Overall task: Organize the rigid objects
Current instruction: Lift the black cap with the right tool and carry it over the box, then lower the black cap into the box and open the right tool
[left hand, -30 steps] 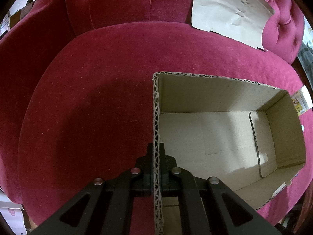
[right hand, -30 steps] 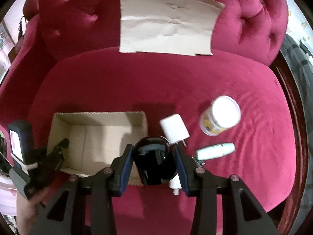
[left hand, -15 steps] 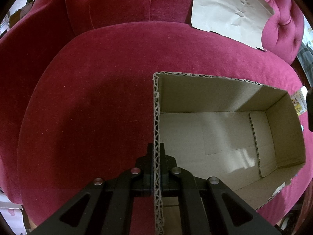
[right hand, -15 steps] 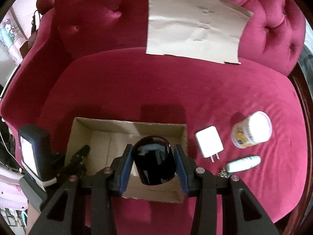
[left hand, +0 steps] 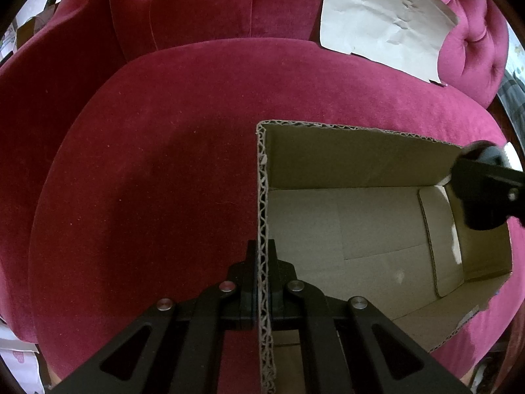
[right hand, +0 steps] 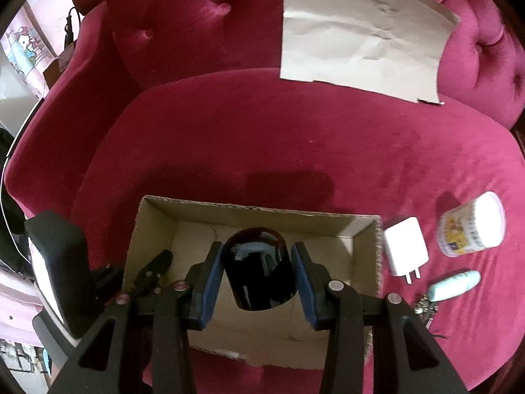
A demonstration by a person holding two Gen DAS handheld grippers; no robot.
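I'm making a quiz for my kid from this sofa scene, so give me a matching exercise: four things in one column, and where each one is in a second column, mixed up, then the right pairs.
Things:
1. black cylinder
2. cardboard box
3. white charger plug
4. sheet of brown paper

Places:
A. leaning on the sofa backrest
B. held between the right tongs, over the box
C. on the seat cushion just right of the box
D. on the seat cushion, its left wall pinched by the left tongs

Pairs: 1-B, 2-D, 3-C, 4-A
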